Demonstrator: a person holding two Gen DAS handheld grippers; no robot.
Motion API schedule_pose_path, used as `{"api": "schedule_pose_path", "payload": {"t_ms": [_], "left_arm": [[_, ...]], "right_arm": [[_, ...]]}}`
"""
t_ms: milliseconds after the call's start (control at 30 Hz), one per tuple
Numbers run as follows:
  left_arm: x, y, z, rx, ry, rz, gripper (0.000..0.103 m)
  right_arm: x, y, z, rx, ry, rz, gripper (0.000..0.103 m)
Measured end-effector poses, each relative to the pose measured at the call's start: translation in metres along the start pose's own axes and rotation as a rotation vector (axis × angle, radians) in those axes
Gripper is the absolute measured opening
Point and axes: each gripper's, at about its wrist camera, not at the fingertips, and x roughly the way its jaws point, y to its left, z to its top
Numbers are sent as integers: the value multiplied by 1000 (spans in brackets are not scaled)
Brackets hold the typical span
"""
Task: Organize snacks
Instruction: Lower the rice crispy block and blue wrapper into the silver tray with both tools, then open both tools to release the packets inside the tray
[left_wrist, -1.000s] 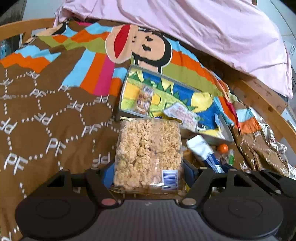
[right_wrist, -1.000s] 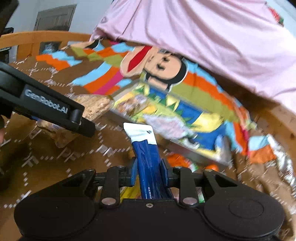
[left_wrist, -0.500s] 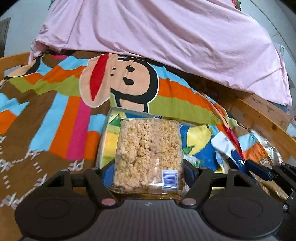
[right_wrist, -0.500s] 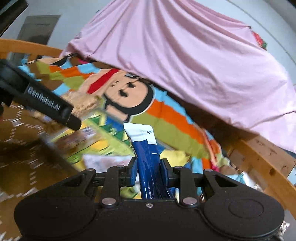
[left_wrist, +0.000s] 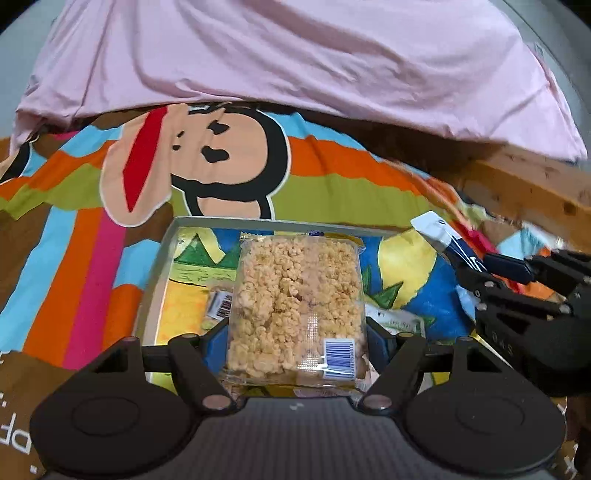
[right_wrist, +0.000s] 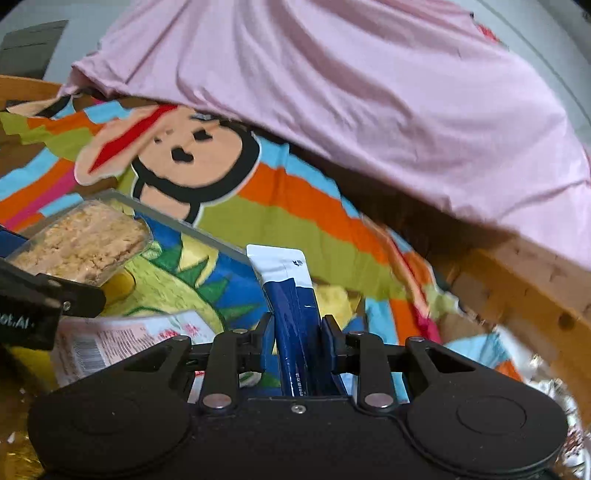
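Here: left hand-held gripper (left_wrist: 297, 334) clamps clear crinkly pack of crumbly rice cakes (left_wrist: 297, 302) above shallow tray (left_wrist: 162, 258); right hand-held gripper (right_wrist: 297, 328) grips slim glossy blue sachet (right_wrist: 291, 295) over tray's right side; flat packets (right_wrist: 110, 339) inside tray.

The brown bedspread (left_wrist: 14, 435) reads "PF"; the left tool (right_wrist: 22, 314) reads "ot.AI".

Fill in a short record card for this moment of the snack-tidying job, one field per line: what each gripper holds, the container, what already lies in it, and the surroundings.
left gripper: shut on clear rice-crisp pack, held over the tray
right gripper: shut on blue-and-white sachet
container: shallow tray with colourful cartoon lining
already in tray: a barcoded packet; a white and pink packet
underneath: striped monkey-print blanket
behind: pink sheet
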Motion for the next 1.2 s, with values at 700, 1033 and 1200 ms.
{"api": "schedule_pose_path", "payload": {"t_ms": [700,1033,1200], "left_arm": [[22,-14,-10,85,87,-24,78],[10,-15,-5,74,78,-36,91],[-19,-18,7,60,20,-11,99]], "right_arm": [[30,20,-21,-92,127,36,35],[-3,-17,-3,42,79,-10,67],[-35,-39,7,130,25,-28,81]]}}
